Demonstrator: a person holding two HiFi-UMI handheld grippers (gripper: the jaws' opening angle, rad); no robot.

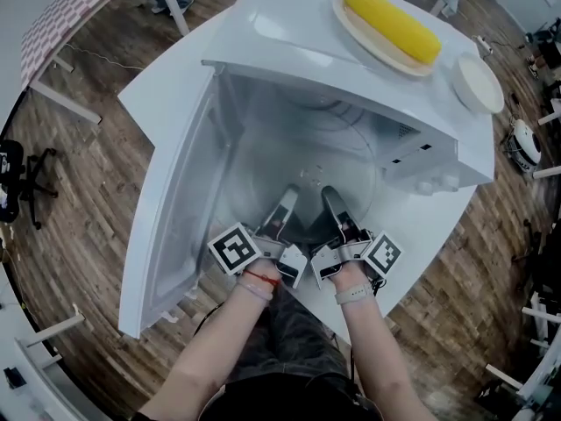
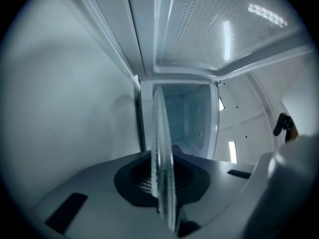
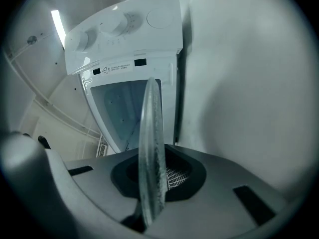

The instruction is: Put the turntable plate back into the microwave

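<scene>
The clear glass turntable plate (image 1: 307, 160) is held flat at the mouth of the open white microwave (image 1: 351, 68), partly inside the cavity. My left gripper (image 1: 287, 202) and right gripper (image 1: 331, 202) sit side by side at its near rim, both shut on it. In the left gripper view the plate (image 2: 162, 173) shows edge-on, clamped in the left gripper (image 2: 163, 188), with the cavity (image 2: 187, 118) behind it. The right gripper view has the plate's rim (image 3: 151, 148) pinched in the right gripper (image 3: 152, 185), facing the cavity (image 3: 117, 108).
The microwave door (image 1: 171, 182) hangs open at the left. On top of the microwave lie a corn cob (image 1: 392, 23) on a plate and a small white dish (image 1: 478, 83). Control knobs (image 3: 107, 26) sit beside the cavity. Wooden floor surrounds the table.
</scene>
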